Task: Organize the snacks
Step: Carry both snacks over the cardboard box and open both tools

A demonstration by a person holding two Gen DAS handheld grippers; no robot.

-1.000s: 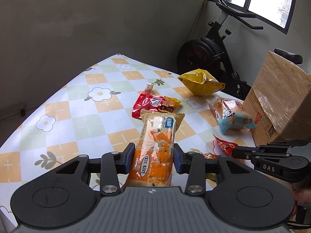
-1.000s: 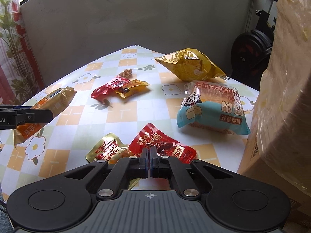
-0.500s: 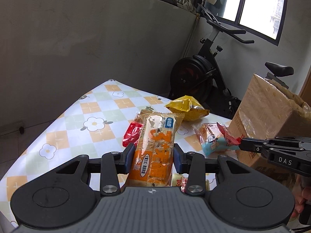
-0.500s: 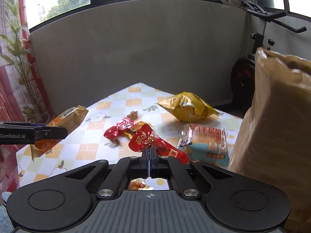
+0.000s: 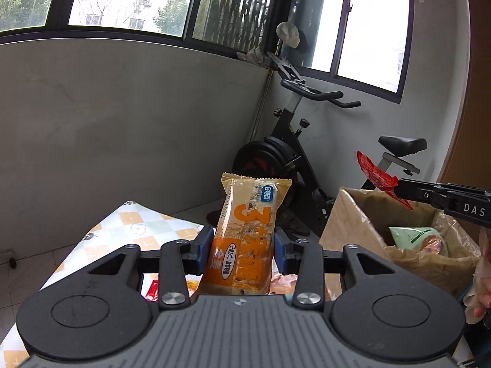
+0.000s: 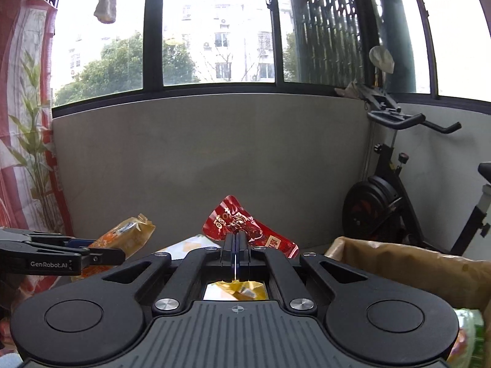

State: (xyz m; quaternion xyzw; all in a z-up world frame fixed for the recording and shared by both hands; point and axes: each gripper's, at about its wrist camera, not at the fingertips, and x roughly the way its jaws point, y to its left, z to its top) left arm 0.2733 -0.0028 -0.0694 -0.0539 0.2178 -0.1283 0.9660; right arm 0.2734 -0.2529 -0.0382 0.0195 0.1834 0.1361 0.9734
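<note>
My left gripper (image 5: 242, 247) is shut on an orange snack bar packet (image 5: 248, 233), held upright high above the table. It also shows at the left of the right wrist view (image 6: 122, 239). My right gripper (image 6: 235, 245) is shut on a red snack packet (image 6: 245, 230). In the left wrist view that red packet (image 5: 377, 178) hangs above the open cardboard box (image 5: 353, 214) at the right. The box holds a green packet (image 5: 411, 236).
The table with the checkered flower cloth (image 5: 135, 224) lies below at the left. Snacks show under the right gripper (image 6: 236, 289). An exercise bike (image 5: 291, 165) stands behind the table by the grey wall. A hand (image 5: 483, 291) is at the right edge.
Both grippers have risen well above the table with their packets. The right gripper's red packet has come over the cardboard box. The table snacks have dropped out of view.
</note>
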